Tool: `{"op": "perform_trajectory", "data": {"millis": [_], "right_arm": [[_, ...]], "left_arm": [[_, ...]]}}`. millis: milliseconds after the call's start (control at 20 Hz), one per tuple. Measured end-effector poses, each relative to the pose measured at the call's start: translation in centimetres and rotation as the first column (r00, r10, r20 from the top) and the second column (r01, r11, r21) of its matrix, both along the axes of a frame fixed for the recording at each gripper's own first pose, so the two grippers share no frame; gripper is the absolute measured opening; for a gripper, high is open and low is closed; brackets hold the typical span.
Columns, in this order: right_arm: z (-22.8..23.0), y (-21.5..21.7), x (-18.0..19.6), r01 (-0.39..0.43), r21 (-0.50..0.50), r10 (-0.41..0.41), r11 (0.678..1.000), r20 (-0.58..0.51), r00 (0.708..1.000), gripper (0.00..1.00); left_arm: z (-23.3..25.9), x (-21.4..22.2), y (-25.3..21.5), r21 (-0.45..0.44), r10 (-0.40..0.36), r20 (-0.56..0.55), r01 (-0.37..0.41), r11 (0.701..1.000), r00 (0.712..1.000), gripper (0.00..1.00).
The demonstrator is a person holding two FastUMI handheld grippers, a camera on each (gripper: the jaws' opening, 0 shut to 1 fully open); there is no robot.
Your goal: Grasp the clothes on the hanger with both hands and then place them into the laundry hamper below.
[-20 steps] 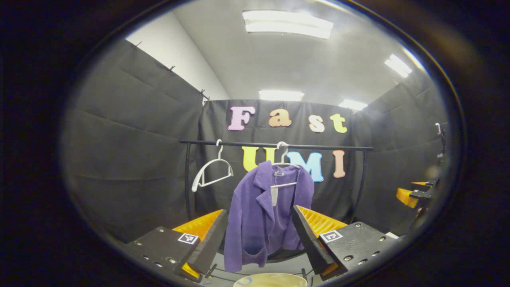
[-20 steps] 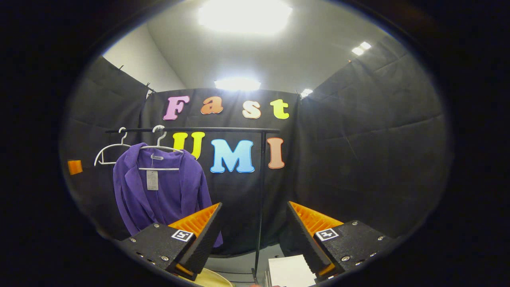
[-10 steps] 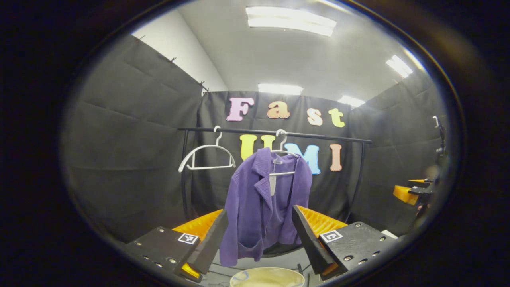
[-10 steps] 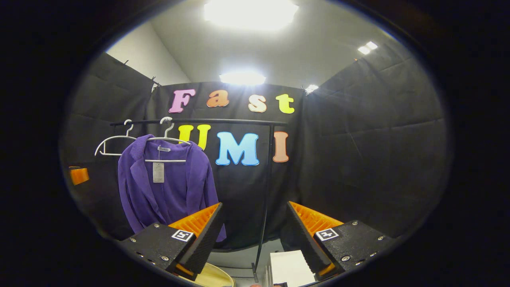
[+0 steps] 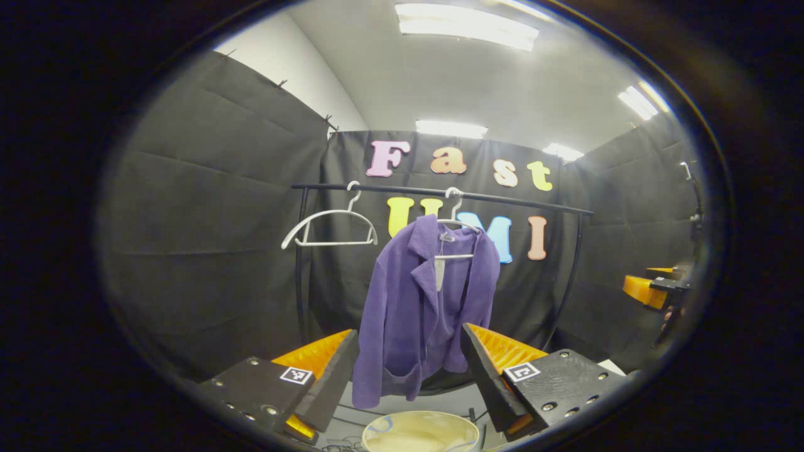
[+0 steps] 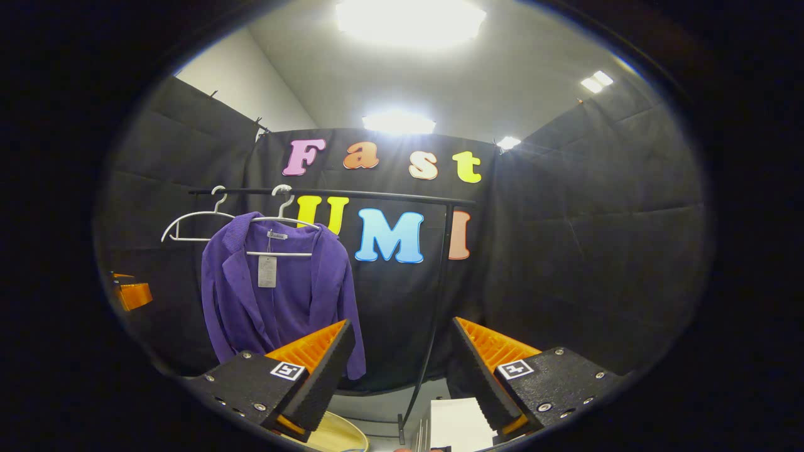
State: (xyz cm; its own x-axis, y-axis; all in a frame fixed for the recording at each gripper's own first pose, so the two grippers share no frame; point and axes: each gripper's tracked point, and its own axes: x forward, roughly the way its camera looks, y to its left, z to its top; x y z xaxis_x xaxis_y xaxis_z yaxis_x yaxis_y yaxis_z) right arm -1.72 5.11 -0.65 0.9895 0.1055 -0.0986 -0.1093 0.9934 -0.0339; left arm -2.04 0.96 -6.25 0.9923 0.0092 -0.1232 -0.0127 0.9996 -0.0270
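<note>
A purple jacket [image 5: 427, 307] hangs from a white hanger [image 5: 457, 229] on the black clothes rail [image 5: 440, 193], straight ahead of the left gripper [image 5: 408, 370]. That gripper's two orange-faced fingers are spread wide with nothing between them, and the jacket's lower half sits in the gap beyond their tips, well apart from them. Just below the tips is the pale rim of the laundry hamper [image 5: 419, 432], under the jacket's hem. A second white hanger, empty [image 5: 330, 226], hangs on the rail up and to the left of the left finger.

The right gripper [image 6: 399, 370] is likewise spread wide and holds nothing. From it the jacket [image 6: 279, 295] lies off to the left, beyond and above its left finger, with a paper tag [image 6: 267, 271] dangling at the collar. The rail's black upright post [image 6: 436, 301] stands in the gap between its fingers. Beneath its left finger an edge of the hamper [image 6: 336, 434] peeks out, and a white box-like object [image 6: 455, 424] sits below the right finger.
</note>
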Motion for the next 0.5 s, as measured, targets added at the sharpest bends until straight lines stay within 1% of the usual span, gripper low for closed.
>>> {"op": "perform_trajectory", "data": {"millis": [50, 150, 250, 350, 500], "right_arm": [[0.0, 0.4, 0.1, -0.012, 0.007, 0.012, 1.000, -0.005, 1.000, 0.95], [-0.3, 0.9, 0.3, -0.029, 0.013, 0.030, 0.999, -0.009, 1.000, 0.95], [-1.0, 1.5, 0.7, -0.050, 0.022, 0.050, 0.999, -0.023, 0.998, 0.95], [-1.8, 2.7, 1.8, -0.081, 0.038, 0.082, 0.996, -0.044, 0.996, 0.95], [-2.5, 5.4, 4.8, -0.151, 0.088, 0.158, 0.985, -0.081, 0.984, 0.95]], "left_arm": [[-0.3, -0.1, 0.2, 0.009, 0.005, -0.009, -0.005, 1.000, 1.000, 0.94], [-1.0, -0.1, 0.9, 0.063, 0.034, -0.034, -0.032, 0.998, 0.999, 0.94], [-1.1, 0.1, 1.1, 0.095, 0.076, -0.050, -0.071, 0.993, 0.996, 0.94], [-1.0, 0.8, 0.5, 0.062, 0.087, -0.050, -0.084, 0.995, 0.995, 0.94], [-0.1, 3.3, -0.2, 0.022, 0.099, -0.041, -0.098, 0.995, 0.994, 0.94]]}}
